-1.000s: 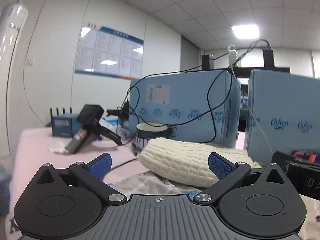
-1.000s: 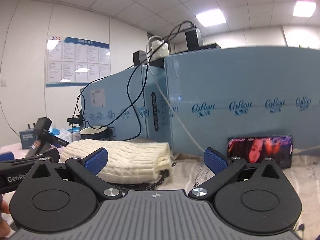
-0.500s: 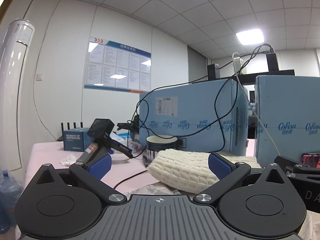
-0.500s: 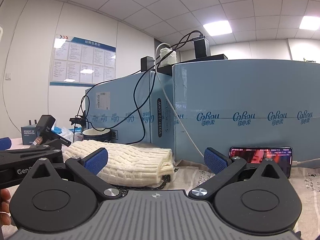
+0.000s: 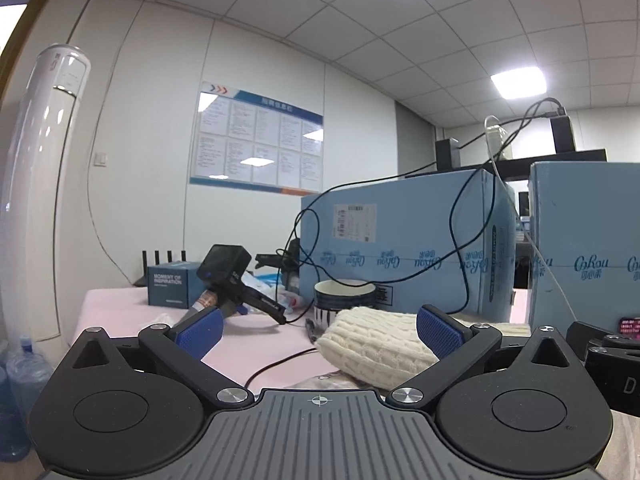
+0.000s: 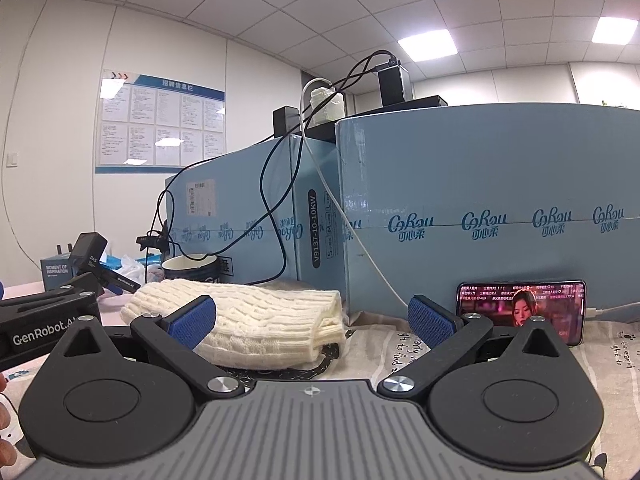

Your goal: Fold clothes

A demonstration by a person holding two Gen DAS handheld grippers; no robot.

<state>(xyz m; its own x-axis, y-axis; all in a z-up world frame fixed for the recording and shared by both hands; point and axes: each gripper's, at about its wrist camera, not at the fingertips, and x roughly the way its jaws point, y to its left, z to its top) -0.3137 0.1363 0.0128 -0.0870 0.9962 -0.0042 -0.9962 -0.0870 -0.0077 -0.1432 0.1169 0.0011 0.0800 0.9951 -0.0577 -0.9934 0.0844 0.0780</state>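
Note:
A folded cream knitted garment lies on a printed cloth on the table; it also shows in the left wrist view. My left gripper is open and empty, held above the table short of the garment. My right gripper is open and empty, also short of the garment, with its left fingertip in front of the knit. The left gripper's body shows at the left of the right wrist view.
Two tall blue cardboard boxes with black cables stand behind the garment. A phone with a lit screen leans on the right box. A striped mug, a black handheld device and a small blue box sit at the left.
Both grippers have tilted upward and drawn back a little, so more ceiling shows and the garment sits lower. Both stay open and empty.

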